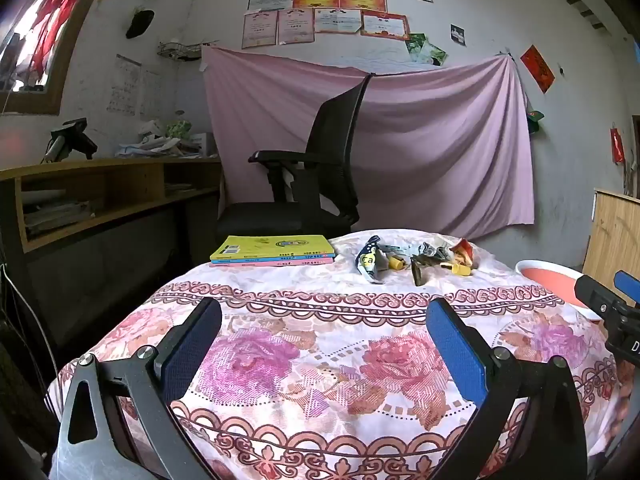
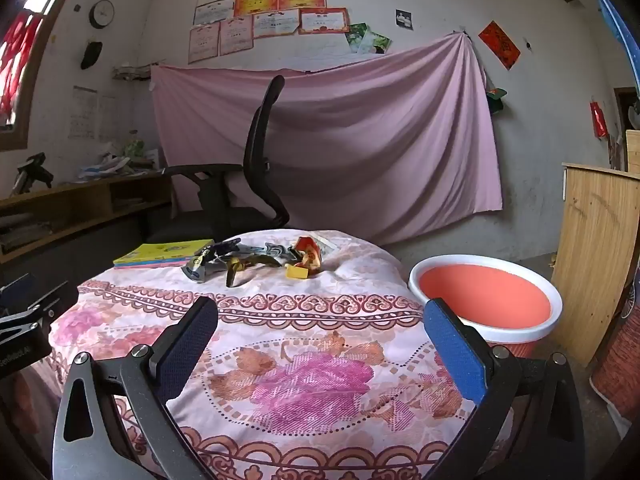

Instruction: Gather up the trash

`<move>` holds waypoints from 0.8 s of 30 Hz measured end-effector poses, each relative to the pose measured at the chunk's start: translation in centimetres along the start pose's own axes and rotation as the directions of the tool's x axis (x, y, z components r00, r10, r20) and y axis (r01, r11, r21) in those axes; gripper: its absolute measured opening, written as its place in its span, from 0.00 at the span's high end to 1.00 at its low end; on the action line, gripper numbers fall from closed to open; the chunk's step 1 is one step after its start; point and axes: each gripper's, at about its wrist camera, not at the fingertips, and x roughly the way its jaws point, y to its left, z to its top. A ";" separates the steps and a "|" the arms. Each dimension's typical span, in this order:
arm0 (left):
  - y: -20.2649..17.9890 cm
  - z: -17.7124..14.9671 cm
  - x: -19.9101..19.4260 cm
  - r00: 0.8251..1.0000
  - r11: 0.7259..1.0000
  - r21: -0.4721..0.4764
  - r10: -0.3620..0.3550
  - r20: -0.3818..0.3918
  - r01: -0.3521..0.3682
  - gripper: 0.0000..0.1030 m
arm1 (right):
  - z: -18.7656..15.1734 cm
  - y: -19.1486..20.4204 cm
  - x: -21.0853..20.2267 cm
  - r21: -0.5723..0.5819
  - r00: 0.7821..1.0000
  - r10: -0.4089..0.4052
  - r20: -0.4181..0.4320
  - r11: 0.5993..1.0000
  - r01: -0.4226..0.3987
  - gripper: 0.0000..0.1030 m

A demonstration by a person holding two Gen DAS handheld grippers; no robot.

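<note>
A heap of trash (image 1: 416, 258) lies at the far side of the floral-clothed table (image 1: 320, 360): crumpled wrappers, a blue-white packet (image 1: 370, 262) and small yellow pieces (image 1: 460, 269). The right wrist view shows the same trash heap (image 2: 256, 260) with a red-orange wrapper (image 2: 308, 254). An orange bin with a white rim (image 2: 486, 298) stands beside the table's right edge. My left gripper (image 1: 324, 320) is open over the near half of the table, nothing between its blue pads. My right gripper (image 2: 320, 320) is open too, well short of the heap.
A stack of books with a yellow cover (image 1: 274, 250) lies left of the trash. A black office chair (image 1: 312, 176) stands behind the table before a pink hanging sheet. Wooden shelves (image 1: 100, 196) run along the left, a wooden cabinet (image 2: 596, 256) at the right.
</note>
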 end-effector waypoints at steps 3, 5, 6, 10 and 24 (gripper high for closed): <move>0.0 0.0 0.0 1.000 1.000 -0.003 0.000 -0.002 0.000 0.03 | 0.0 0.0 0.0 0.000 1.000 0.000 -0.001 1.000 0.000 0.00; 0.0 0.0 0.0 1.000 1.000 -0.004 -0.002 -0.002 0.002 0.03 | 0.0 0.0 0.0 0.001 1.000 0.000 -0.003 1.000 0.000 0.00; 0.0 0.0 0.0 1.000 1.000 -0.004 -0.004 -0.002 0.004 0.03 | 0.0 0.0 0.0 0.001 1.000 0.001 -0.003 1.000 -0.001 0.00; 0.0 0.0 0.0 1.000 1.000 -0.005 -0.002 -0.001 0.002 0.03 | 0.0 0.0 0.0 0.001 1.000 0.000 -0.002 1.000 0.000 0.00; 0.0 0.0 0.0 1.000 1.000 -0.005 -0.002 -0.001 0.002 0.03 | 0.0 0.0 -0.1 0.003 1.000 -0.001 0.001 1.000 0.001 0.00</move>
